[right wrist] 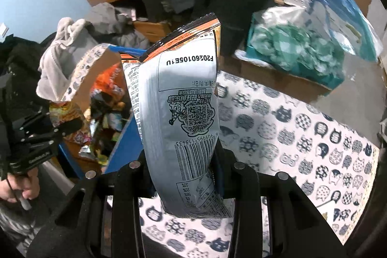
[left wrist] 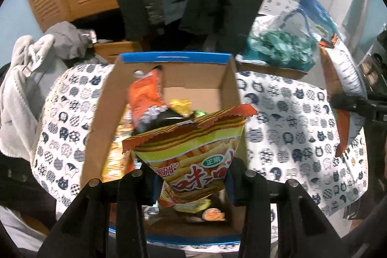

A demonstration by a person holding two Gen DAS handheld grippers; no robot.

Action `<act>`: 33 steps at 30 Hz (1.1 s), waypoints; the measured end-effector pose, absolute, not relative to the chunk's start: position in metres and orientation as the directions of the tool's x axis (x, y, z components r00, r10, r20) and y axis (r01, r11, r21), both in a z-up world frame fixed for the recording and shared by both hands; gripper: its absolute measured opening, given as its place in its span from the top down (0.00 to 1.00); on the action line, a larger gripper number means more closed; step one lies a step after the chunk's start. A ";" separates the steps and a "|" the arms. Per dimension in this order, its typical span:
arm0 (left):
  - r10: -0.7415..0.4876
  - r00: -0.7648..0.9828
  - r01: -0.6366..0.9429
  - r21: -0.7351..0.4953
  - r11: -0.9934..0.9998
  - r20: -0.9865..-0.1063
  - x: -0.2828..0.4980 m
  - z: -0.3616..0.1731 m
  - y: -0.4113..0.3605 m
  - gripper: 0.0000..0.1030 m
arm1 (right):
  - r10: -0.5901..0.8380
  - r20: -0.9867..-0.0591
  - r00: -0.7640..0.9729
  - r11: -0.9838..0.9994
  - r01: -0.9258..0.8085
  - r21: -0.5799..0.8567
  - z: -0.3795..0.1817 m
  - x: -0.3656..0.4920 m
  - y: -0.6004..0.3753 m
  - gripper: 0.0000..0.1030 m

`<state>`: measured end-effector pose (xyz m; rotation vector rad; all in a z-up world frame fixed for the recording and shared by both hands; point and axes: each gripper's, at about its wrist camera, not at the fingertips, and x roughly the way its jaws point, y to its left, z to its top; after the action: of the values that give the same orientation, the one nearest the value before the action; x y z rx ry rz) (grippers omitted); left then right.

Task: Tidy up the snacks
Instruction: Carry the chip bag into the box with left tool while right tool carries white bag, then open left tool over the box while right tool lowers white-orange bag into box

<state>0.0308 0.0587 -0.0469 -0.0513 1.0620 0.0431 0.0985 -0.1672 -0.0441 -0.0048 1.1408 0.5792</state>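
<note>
Left gripper (left wrist: 191, 183): its fingers are clenched on the lower end of a yellow snack bag (left wrist: 193, 151), which hangs just over the open cardboard box (left wrist: 106, 98).
Yellow snack bag: glossy yellow and orange with brown stripes near the top, a jagged orange sealed edge, pictures of fry-like sticks, large red characters and a small green oval label.
Right gripper (right wrist: 186, 183): its fingers are clamped on the lower end of a grey snack bag (right wrist: 179, 100), held upright above the counter (right wrist: 302, 137), to the right of the box.
Grey snack bag: the back faces the camera; silver-grey, with a barcode, a QR code inside a cartoon frame, a printed date code, a nutrition panel near the fingers and an orange and black sealed top edge.
Cardboard box: brown inside with a blue rim, standing on the counter; it holds an orange packet (left wrist: 142, 93) leaning on its left wall and other mixed wrappers beneath.
Counter: covered with a white cloth printed with dark cat heads.
Far side: a heap of grey clothing (left wrist: 29, 79) to the left, a blue and clear plastic bag with teal contents (left wrist: 283, 50) to the right.
</note>
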 end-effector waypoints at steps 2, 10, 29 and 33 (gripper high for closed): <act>0.014 0.483 -0.084 -0.030 0.996 -0.875 0.029 -0.051 0.071 0.59 | 0.448 -0.851 0.274 0.842 -0.449 0.298 -0.043 0.098 -0.156 0.67; 0.050 0.444 -0.157 -0.023 0.987 -0.894 0.024 -0.080 0.110 0.59 | 0.457 -0.861 0.224 0.811 -0.502 0.300 -0.051 0.093 -0.113 0.67; 0.046 0.343 -0.230 -0.036 0.973 -0.938 0.026 -0.124 0.137 0.45 | 0.481 -0.866 0.135 0.772 -0.534 0.345 -0.060 0.094 -0.040 0.67; 0.050 0.372 -0.246 -0.046 0.968 -0.927 0.021 -0.114 0.141 0.31 | 0.489 -0.863 0.127 0.769 -0.529 0.358 -0.061 0.097 -0.027 0.67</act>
<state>0.0213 0.1405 -0.1137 -0.1885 1.1766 0.1914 0.0972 -0.0266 -0.0614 -0.0391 1.2392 0.7409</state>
